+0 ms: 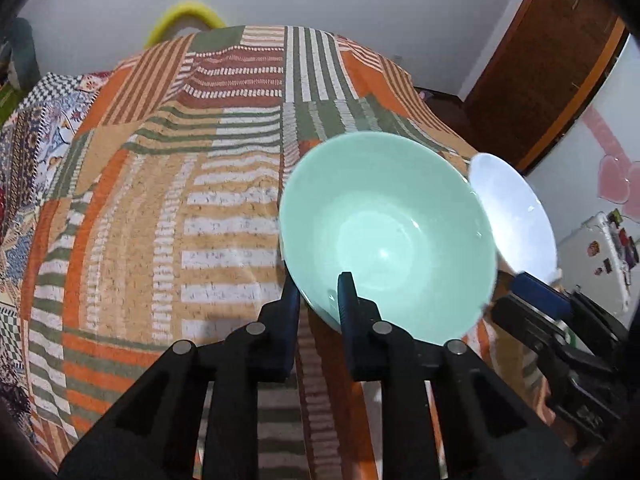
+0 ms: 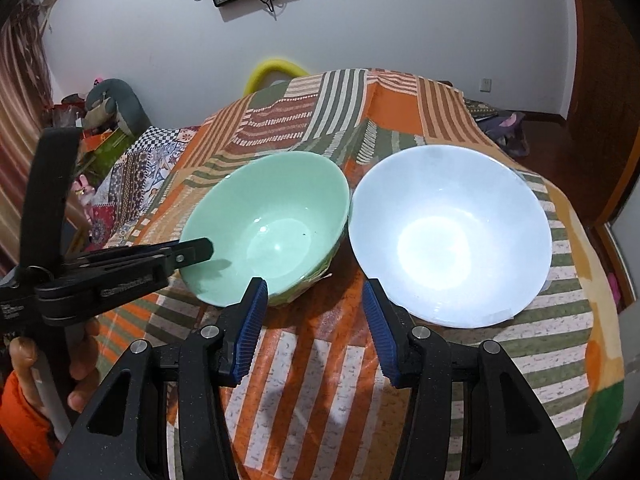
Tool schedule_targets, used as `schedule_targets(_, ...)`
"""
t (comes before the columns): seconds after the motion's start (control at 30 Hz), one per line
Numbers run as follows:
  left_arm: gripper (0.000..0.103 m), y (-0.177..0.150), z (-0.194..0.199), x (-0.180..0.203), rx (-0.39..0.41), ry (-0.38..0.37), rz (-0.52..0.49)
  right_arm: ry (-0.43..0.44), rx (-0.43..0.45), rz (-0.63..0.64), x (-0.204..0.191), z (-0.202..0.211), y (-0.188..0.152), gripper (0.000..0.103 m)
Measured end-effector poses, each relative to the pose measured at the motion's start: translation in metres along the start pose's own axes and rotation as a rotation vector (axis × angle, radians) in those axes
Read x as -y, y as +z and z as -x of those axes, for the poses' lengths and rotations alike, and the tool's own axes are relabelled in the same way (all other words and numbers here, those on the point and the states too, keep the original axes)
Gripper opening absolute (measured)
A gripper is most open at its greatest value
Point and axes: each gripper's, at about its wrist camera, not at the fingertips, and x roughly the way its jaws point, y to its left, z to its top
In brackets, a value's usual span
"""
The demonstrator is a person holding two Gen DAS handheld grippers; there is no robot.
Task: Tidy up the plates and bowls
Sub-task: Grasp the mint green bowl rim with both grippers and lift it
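A mint-green bowl (image 1: 384, 232) (image 2: 272, 224) stands on the striped cloth, touching a white bowl (image 1: 512, 212) (image 2: 448, 240) on its right. My left gripper (image 1: 320, 284) (image 2: 198, 250) is shut on the green bowl's near rim, one finger inside the bowl and one outside. In the right wrist view my right gripper (image 2: 314, 286) stands open just in front of the two bowls, with only cloth between its blue pads. Its right finger (image 2: 374, 312) is close to the white bowl's near-left rim, apart from it.
A patchwork striped cloth (image 2: 320, 380) covers the rounded table and drops off at the far and right edges. A yellow ring (image 2: 276, 70) sits behind the far edge. A hand with an orange sleeve (image 2: 24, 400) holds the left gripper. Clutter lies at the left.
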Motion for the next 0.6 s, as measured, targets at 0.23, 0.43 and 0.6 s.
schedule_targets(0.23, 0.019, -0.02, 0.022, 0.004, -0.042, -0.025, -0.036, 0.02, -0.01, -0.001, -0.005, -0.002, 0.003, 0.043)
schedule_targets(0.43, 0.019, -0.022, 0.027, -0.005, -0.044, -0.029, -0.015, 0.029, -0.03, 0.021, -0.015, -0.017, 0.011, 0.043)
schedule_targets(0.6, 0.019, -0.018, 0.021, -0.014, -0.017, 0.022, -0.023, 0.022, -0.079, 0.034, -0.019, -0.039, 0.014, 0.031)
